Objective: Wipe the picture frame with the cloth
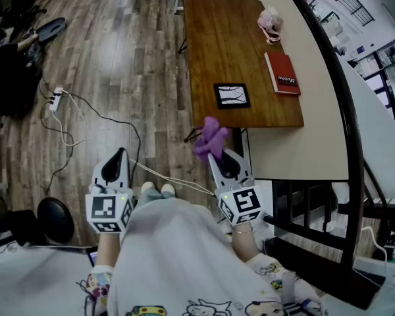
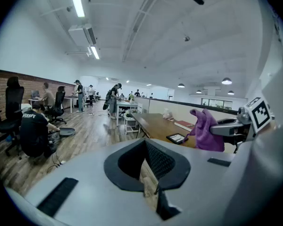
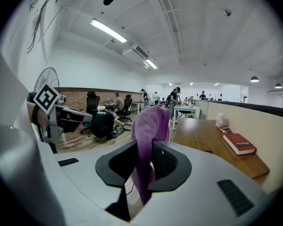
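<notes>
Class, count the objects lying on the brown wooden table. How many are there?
3. The picture frame lies at the near end, the red book just beyond it on the right, the pink bundle at the far end. None appears hidden.

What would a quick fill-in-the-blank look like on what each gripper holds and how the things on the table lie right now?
The right gripper is shut on a ___ cloth.
The left gripper is shut and holds ___.
On the table, the picture frame lies nearer the person than the ___ book.
Missing words: purple; nothing; red.
</notes>
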Tool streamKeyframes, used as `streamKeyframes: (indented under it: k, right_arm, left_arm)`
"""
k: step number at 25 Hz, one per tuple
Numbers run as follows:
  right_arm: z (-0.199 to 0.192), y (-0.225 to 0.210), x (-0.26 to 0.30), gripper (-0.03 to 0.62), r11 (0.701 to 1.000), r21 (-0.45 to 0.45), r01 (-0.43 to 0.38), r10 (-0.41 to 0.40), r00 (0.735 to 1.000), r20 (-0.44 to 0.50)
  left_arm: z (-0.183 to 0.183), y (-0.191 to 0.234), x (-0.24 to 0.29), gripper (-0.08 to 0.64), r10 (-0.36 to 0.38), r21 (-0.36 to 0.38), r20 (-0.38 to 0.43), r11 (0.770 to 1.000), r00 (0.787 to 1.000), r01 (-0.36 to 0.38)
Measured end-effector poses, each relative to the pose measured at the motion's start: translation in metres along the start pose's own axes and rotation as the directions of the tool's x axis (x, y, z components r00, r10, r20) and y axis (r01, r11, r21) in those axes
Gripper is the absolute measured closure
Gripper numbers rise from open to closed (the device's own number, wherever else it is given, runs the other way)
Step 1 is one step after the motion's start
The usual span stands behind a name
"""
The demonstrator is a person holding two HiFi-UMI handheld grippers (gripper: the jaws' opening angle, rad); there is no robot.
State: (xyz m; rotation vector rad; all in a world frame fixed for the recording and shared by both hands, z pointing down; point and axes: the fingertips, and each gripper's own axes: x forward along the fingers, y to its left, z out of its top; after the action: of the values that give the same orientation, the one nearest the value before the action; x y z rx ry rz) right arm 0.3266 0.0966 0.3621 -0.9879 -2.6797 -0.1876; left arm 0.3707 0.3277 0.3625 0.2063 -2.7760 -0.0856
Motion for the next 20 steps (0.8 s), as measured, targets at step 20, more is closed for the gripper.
streamKeyframes:
  k: [20]
  right_arm:
    - [0.009,-0.006,0.026,0.526,0.997,0.051,-0.061,0.059,0.998,0.031]
  left_arm:
    - [0.009,0.009,0.015,0.374,0.026,-0.053,0.015,0.998,1.0,-0.025]
